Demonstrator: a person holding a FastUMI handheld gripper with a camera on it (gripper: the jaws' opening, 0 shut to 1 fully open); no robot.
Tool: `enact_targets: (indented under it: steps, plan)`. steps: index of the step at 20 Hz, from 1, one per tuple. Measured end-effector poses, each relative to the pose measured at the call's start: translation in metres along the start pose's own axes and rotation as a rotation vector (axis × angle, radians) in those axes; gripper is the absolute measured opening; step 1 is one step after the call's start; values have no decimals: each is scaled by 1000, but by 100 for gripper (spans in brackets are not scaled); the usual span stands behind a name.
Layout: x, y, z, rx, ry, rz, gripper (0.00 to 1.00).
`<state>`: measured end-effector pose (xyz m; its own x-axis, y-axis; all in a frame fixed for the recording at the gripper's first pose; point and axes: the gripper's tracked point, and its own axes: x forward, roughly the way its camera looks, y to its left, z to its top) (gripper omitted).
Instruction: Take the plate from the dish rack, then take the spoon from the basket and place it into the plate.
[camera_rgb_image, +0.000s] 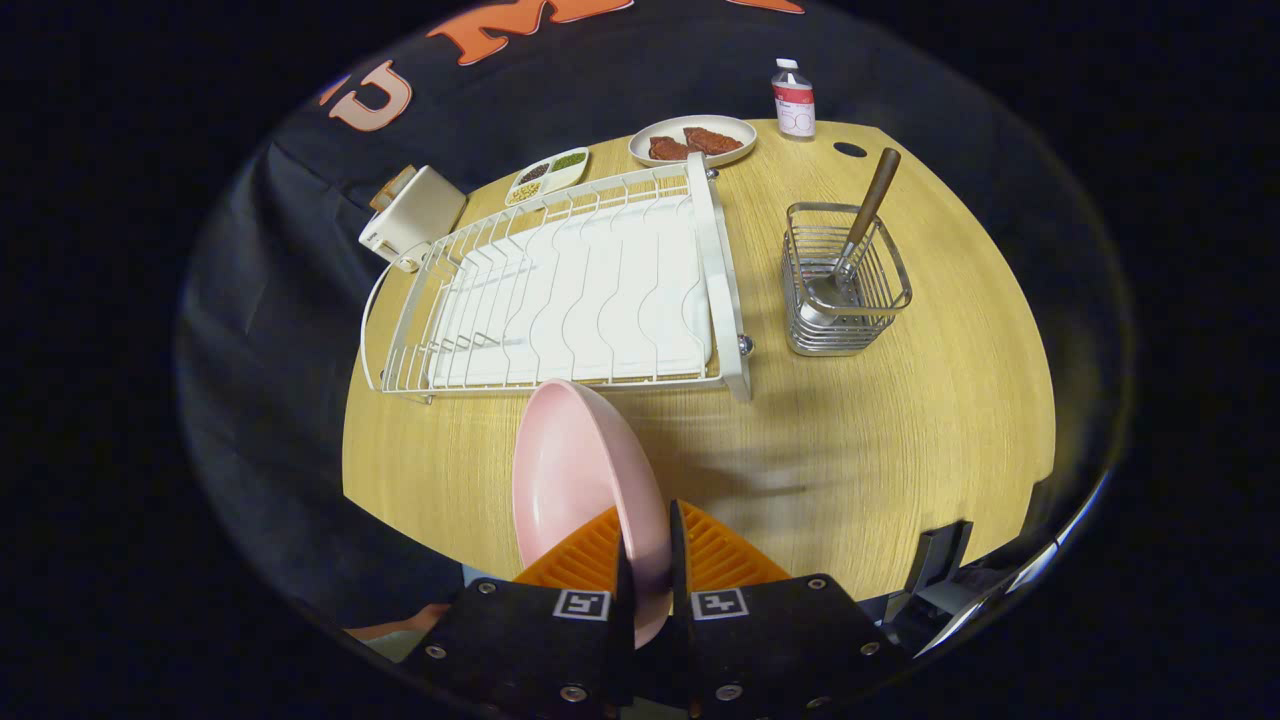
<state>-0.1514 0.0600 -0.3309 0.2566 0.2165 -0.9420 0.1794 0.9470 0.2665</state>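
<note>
My gripper (648, 560) is shut on the rim of a pink plate (575, 480), which stands on edge between the fingers, lifted above the wooden table (900, 450). Just beyond the plate lies the white wire dish rack (570, 290) with no dishes in it. To the right of the rack stands a metal wire basket (845, 285) holding a spoon (860, 225) with a brown handle that leans up and out toward the far right.
Behind the rack sit a white plate with reddish food (692, 140), a small divided tray of seasonings (547, 175), a bottle (794, 98) and a white box-like object (412, 215). The table's front edge runs just ahead of my fingers.
</note>
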Motion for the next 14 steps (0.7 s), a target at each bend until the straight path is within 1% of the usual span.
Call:
enact_targets:
  steps: [4,6,8,9,11,14]
  plan:
    - [19,-1,-15,41,13,23,16]
    - [25,2,-16,69,8,55,17]
    - [31,-3,-16,82,-4,48,18]
    - [33,-7,-15,80,-13,33,17]
    - [32,-7,-14,83,-19,43,18]
    - [27,-11,-5,56,-58,42,24]
